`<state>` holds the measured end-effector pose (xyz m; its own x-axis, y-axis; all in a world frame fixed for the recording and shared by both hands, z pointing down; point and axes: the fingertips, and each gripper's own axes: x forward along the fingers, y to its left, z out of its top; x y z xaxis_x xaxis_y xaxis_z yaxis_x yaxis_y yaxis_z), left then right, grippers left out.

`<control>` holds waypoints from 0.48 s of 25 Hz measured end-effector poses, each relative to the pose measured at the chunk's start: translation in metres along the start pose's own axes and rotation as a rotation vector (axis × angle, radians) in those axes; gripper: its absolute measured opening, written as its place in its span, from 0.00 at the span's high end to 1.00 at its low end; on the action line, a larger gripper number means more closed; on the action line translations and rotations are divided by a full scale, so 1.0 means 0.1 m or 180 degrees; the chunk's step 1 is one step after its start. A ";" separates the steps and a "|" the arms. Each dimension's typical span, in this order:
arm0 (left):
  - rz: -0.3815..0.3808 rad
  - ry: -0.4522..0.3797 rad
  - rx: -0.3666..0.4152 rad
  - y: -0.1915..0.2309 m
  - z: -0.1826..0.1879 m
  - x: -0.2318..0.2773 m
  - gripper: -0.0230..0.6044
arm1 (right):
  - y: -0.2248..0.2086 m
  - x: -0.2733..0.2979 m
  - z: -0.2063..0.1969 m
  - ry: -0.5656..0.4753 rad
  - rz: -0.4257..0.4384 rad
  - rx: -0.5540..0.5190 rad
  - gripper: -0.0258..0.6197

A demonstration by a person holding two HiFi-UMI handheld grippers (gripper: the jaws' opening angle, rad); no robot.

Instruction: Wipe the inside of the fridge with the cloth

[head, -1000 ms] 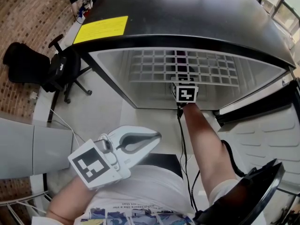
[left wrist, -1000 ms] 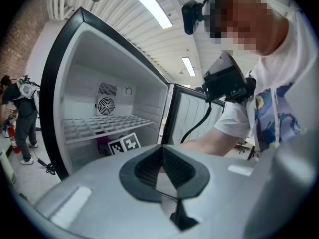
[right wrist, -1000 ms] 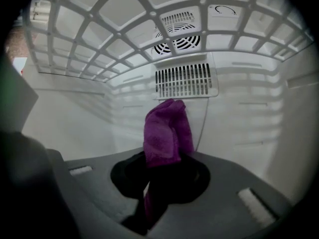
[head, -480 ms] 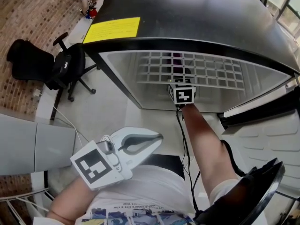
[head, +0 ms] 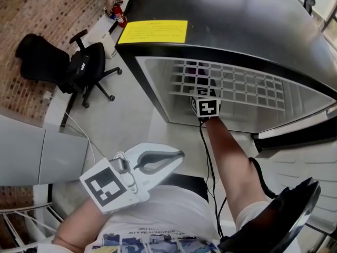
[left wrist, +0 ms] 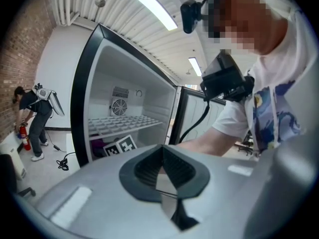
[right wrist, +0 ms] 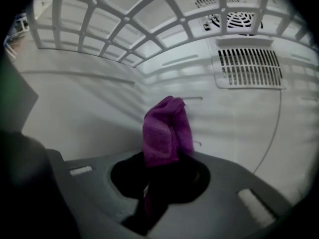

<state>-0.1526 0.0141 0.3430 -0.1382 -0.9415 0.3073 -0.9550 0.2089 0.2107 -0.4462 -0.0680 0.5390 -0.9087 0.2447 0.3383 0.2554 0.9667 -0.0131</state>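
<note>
Alt text: A person stands at an open fridge [head: 237,15], glossy black outside and smooth white plastic inside. The right gripper [right wrist: 162,173] reaches in under the white wire-grid shelf [head: 231,88]. Its jaws are clamped on a purple cloth [right wrist: 167,131], a soft, nubby terry bunched into a thick fold that pokes past the jaw tips. The cloth is near the ridged back wall, below a slotted vent [right wrist: 249,66]; I cannot tell if it touches. The left gripper [head: 171,157] hangs outside near the person's waist, jaws together on nothing. No streaks show on the walls, so wiping looks unfinished, with the walls and shelf likely left to do.
</note>
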 end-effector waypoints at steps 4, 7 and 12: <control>0.0067 -0.0022 -0.0020 0.06 0.01 -0.03 0.96 | 0.09 0.04 0.14 -0.0094 0.0076 -0.0083 0.88; 0.0091 -0.0020 -0.0025 0.08 0.01 -0.04 0.96 | 0.06 0.07 0.13 -0.0107 0.0033 -0.0122 0.88; 0.0134 -0.0027 -0.0058 0.13 0.00 -0.05 0.96 | 0.00 0.10 0.14 -0.0169 -0.0009 -0.0216 0.88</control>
<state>-0.1644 0.0220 0.3441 -0.1804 -0.9340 0.3085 -0.9433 0.2531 0.2147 -0.4602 -0.0640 0.5291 -0.9252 0.2473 0.2877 0.2729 0.9606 0.0522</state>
